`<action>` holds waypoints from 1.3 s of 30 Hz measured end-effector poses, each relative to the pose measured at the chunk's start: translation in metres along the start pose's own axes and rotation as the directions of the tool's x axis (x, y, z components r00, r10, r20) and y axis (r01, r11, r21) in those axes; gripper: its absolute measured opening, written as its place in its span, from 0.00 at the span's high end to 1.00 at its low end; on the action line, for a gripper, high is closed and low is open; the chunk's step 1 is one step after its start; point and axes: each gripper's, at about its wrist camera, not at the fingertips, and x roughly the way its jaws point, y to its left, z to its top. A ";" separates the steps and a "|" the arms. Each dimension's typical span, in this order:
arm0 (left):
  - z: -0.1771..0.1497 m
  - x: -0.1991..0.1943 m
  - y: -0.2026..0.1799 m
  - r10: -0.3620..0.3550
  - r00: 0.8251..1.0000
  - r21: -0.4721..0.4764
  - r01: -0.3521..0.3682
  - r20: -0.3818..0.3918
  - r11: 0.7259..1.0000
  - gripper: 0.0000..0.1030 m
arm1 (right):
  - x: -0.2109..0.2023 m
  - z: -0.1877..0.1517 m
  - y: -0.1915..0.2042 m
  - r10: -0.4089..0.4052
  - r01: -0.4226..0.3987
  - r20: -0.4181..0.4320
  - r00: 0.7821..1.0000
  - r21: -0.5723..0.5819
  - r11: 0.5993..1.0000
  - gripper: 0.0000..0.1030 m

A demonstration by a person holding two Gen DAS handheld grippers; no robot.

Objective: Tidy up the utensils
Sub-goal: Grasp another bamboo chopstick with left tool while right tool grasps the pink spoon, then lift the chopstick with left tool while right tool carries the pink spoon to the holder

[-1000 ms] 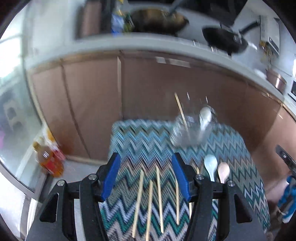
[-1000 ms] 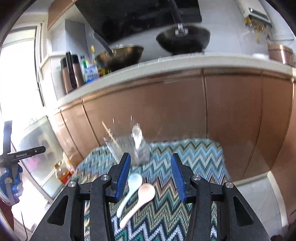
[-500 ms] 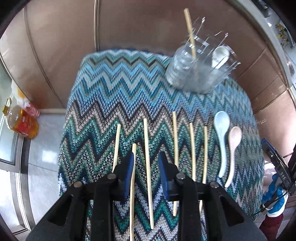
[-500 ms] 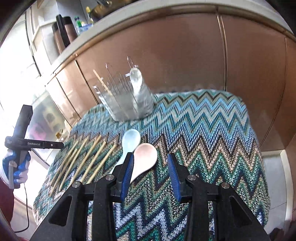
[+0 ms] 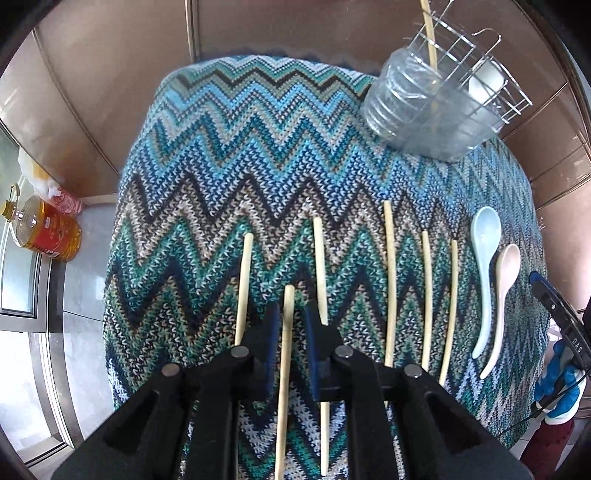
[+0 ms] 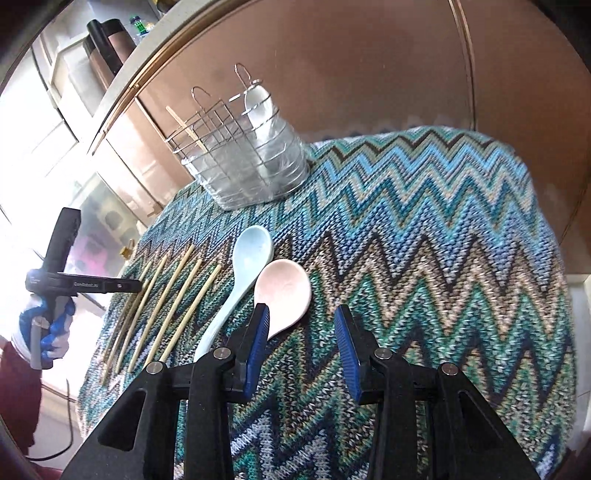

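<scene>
Several wooden chopsticks (image 5: 388, 280) lie side by side on a zigzag cloth (image 5: 229, 177). My left gripper (image 5: 291, 310) points steeply down over one chopstick (image 5: 286, 332). Its jaws are closing with that stick between them, and a thin gap shows on each side. A pale blue spoon (image 6: 253, 247) and a pink spoon (image 6: 282, 288) lie right of the sticks. My right gripper (image 6: 302, 312) is open just behind the pink spoon's bowl, with the spoon's neck beside its left finger. The wire holder (image 6: 243, 173) at the back holds one chopstick and a white spoon.
The cloth covers a small table that drops off on all sides. Brown cabinet doors (image 5: 277, 29) stand close behind it. An oil bottle (image 5: 40, 232) sits on the floor at the left. A gloved hand (image 6: 44, 332) grips the left tool beside the table.
Both grippers have dropped toward the cloth and tipped downward. The left jaws have narrowed from wide to close around one chopstick. The right jaws have narrowed a little, nearer the pink spoon.
</scene>
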 end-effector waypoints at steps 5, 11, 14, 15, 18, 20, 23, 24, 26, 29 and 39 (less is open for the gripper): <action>0.002 0.010 0.001 0.003 1.000 0.007 -0.003 -0.019 1.000 0.90 | 0.009 0.007 -0.002 0.029 -0.029 -0.037 0.999 0.010 1.000 0.64; 0.003 0.014 0.001 0.010 0.999 0.022 -0.009 -0.033 1.000 0.92 | 0.020 0.013 -0.006 0.046 -0.045 -0.085 0.995 0.012 0.999 0.64; 0.004 0.016 0.001 0.012 0.999 0.030 -0.011 -0.038 0.999 0.92 | 0.027 0.016 -0.009 0.066 -0.064 -0.110 0.992 0.016 0.998 0.64; 0.006 0.018 -0.001 0.013 0.999 0.031 -0.012 -0.039 0.999 0.92 | 0.029 0.017 -0.009 0.075 -0.073 -0.116 0.990 0.019 0.997 0.64; 0.008 0.019 -0.002 0.015 0.999 0.039 -0.014 -0.041 0.999 0.92 | 0.035 0.022 -0.013 0.110 -0.106 -0.138 0.984 0.036 0.994 0.64; 0.009 0.021 -0.003 0.015 0.999 0.043 -0.013 -0.043 0.999 0.92 | 0.040 0.026 -0.015 0.117 -0.112 -0.154 0.981 0.038 0.993 0.66; 0.009 0.020 -0.003 0.012 0.999 0.044 -0.010 -0.045 0.999 0.92 | 0.048 0.033 -0.018 0.133 -0.128 -0.182 0.974 0.041 0.991 0.76; 0.009 0.020 -0.002 0.012 0.999 0.046 -0.010 -0.045 0.999 0.92 | 0.051 0.034 -0.018 0.141 -0.135 -0.191 0.971 0.043 0.990 0.78; 0.008 0.019 -0.001 0.014 0.999 0.052 -0.011 -0.044 0.999 0.92 | 0.056 0.036 -0.019 0.152 -0.146 -0.213 0.965 0.046 0.988 0.82; 0.011 0.020 -0.001 0.018 0.999 0.053 -0.016 -0.041 0.998 0.94 | 0.062 0.037 -0.018 0.150 -0.147 -0.241 0.959 0.030 0.989 0.87; 0.002 0.014 -0.007 0.054 0.999 0.052 -0.054 0.002 0.997 0.96 | 0.046 0.036 -0.006 0.112 -0.122 -0.198 0.974 -0.039 0.992 0.93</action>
